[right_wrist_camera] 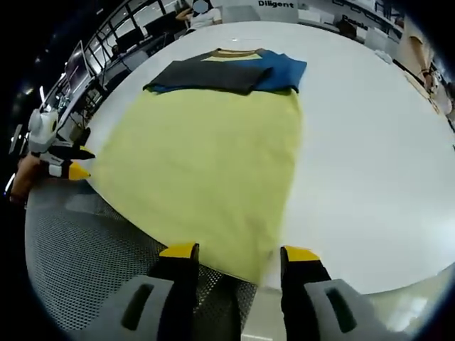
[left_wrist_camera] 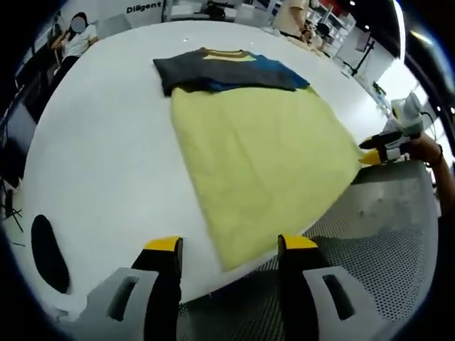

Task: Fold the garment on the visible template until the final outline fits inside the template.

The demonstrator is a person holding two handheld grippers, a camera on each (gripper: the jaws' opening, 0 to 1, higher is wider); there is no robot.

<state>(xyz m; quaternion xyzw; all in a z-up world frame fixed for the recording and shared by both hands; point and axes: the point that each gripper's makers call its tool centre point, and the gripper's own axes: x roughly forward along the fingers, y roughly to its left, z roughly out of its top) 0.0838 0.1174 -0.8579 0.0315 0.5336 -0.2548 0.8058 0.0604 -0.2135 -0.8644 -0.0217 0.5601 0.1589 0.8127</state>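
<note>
Lying across the white table (left_wrist_camera: 106, 142), the garment (left_wrist_camera: 263, 156) fills the centre of the left gripper view: a pale yellow body with dark grey and blue sleeves folded across its far end at upper centre. Its near hem corner sits just above and between the left gripper (left_wrist_camera: 227, 249), whose yellow-tipped jaws stand apart with nothing between them. At the right edge of that view the right gripper (left_wrist_camera: 377, 155), held in a hand (left_wrist_camera: 426, 149), meets the garment's other hem corner, though whether it pinches the cloth I cannot tell. In the right gripper view the garment (right_wrist_camera: 206, 156) spreads above that gripper (right_wrist_camera: 238, 254), and a grey perforated surface (right_wrist_camera: 78, 249) lies at lower left.
</note>
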